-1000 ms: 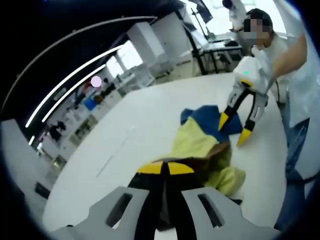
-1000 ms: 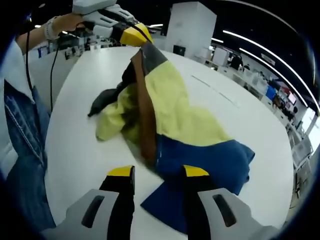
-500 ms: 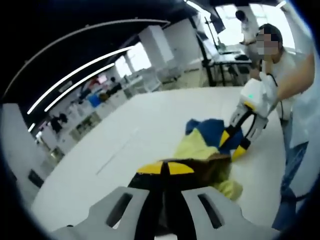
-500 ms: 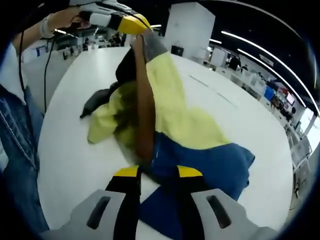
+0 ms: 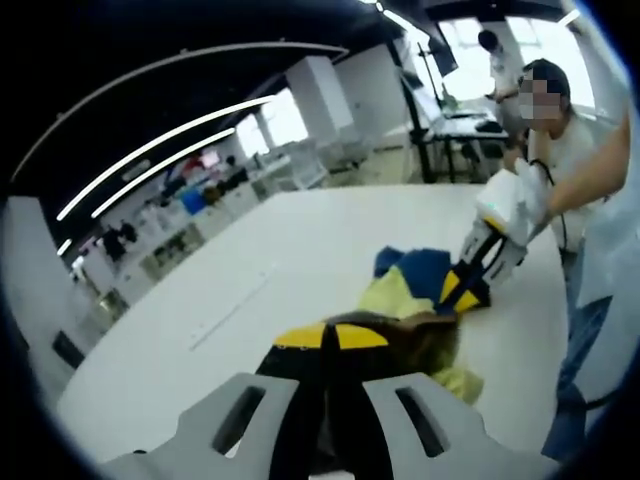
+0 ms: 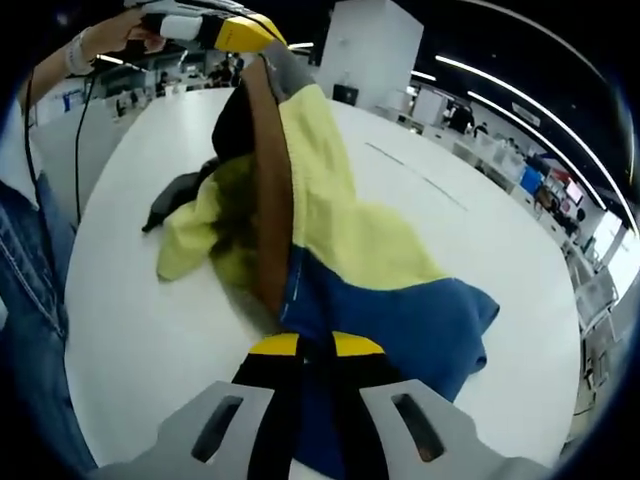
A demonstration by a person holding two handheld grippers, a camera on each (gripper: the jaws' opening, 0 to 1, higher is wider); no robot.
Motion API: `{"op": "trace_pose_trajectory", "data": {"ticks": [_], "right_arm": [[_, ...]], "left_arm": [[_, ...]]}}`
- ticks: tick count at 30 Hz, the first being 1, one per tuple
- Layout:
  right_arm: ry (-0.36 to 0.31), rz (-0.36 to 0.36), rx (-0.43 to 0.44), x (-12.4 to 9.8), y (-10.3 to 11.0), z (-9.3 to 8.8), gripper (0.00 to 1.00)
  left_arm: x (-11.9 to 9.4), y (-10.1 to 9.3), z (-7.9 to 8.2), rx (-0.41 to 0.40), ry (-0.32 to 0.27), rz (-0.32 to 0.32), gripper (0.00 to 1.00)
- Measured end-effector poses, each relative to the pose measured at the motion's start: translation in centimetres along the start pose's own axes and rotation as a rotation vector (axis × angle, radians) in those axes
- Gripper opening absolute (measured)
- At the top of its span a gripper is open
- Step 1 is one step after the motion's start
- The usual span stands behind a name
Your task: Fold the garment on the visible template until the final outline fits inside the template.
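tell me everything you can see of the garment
The garment is soft cloth in pale yellow and blue with a brown strip and a dark grey part. It lies crumpled on the white table. The left gripper is shut on one end, lifting it; the right gripper is shut on the blue end.

text: none legible | labels: none | signs: none | numbers: none

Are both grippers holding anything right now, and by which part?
Yes. The left gripper is shut on the garment at its grey-and-brown end, lifted off the table. The right gripper is shut on its blue end, low by the table.
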State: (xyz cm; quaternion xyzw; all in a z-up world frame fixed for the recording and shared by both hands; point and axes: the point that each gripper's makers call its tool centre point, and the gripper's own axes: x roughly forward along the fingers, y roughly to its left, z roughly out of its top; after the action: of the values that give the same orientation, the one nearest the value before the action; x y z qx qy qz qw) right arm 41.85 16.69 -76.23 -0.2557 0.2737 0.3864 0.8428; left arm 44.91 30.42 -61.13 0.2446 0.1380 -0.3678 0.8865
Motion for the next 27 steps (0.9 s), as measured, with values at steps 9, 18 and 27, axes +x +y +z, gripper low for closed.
{"op": "trace_pose_trajectory", "data": {"ticks": [9, 18, 27], "right_arm": [[-0.012, 0.001, 0.021, -0.5, -0.4, 0.5, 0.02], [-0.026, 0.005, 0.030, -1.2, -1.2, 1.1, 0.01], [-0.069, -0.009, 0.081, -3.2, -3.8, 2.9, 0.01]], "left_arm": [[-0.3, 0.7, -0.5, -0.011, 0.012, 0.020, 0.00], [-0.5, 1.1, -1.3, 0.004, 0.045, 0.027, 0.00], [-0.6, 1.4, -2.4, 0.004, 0.091, 0.018, 0.00]]}}
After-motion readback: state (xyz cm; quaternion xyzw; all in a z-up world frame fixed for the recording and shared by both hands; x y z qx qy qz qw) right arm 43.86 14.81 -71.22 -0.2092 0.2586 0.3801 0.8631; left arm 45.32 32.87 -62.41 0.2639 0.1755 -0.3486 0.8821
